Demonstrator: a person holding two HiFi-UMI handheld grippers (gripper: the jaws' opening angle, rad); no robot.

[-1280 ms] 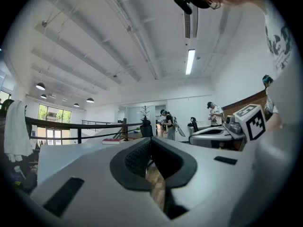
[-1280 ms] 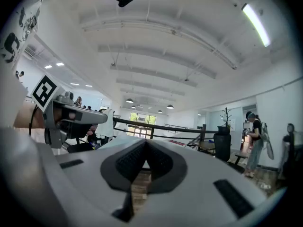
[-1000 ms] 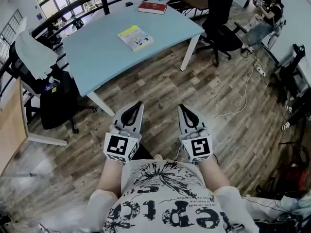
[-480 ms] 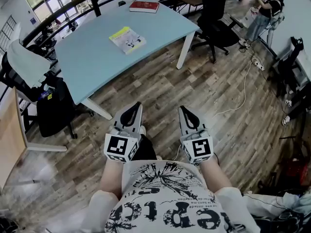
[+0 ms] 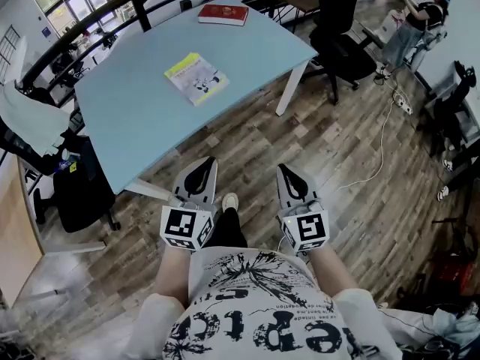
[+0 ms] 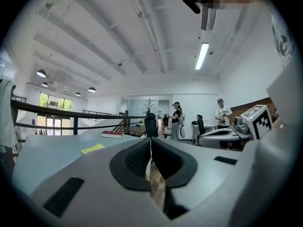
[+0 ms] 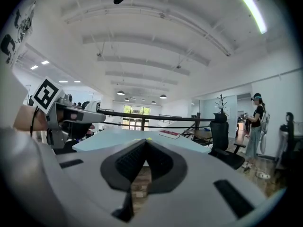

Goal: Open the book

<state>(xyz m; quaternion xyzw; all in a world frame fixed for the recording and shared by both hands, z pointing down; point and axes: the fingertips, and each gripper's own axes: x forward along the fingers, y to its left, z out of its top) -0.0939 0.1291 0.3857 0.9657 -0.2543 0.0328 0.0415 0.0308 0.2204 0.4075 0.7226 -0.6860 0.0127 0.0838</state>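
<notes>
Left gripper: grey two-jaw claw, clenched with its black pads meeting and nothing between them, held over the wood-plank floor, tips towards the near edge of the table.
Table: light blue, rectangular top, ahead of both claws.
Yellow-and-white paperback book: closed, flat on the table, cover up. Its long axis slants from upper left to lower right in the head view, yellow band at the far-left end. It lies well apart from both claws, beyond the left one; the left gripper view shows it left of the jaws.
Red hardback book: closed, at the table's far edge.
Right gripper: matching claw, jaws clenched on nothing, beside the left one.
</notes>
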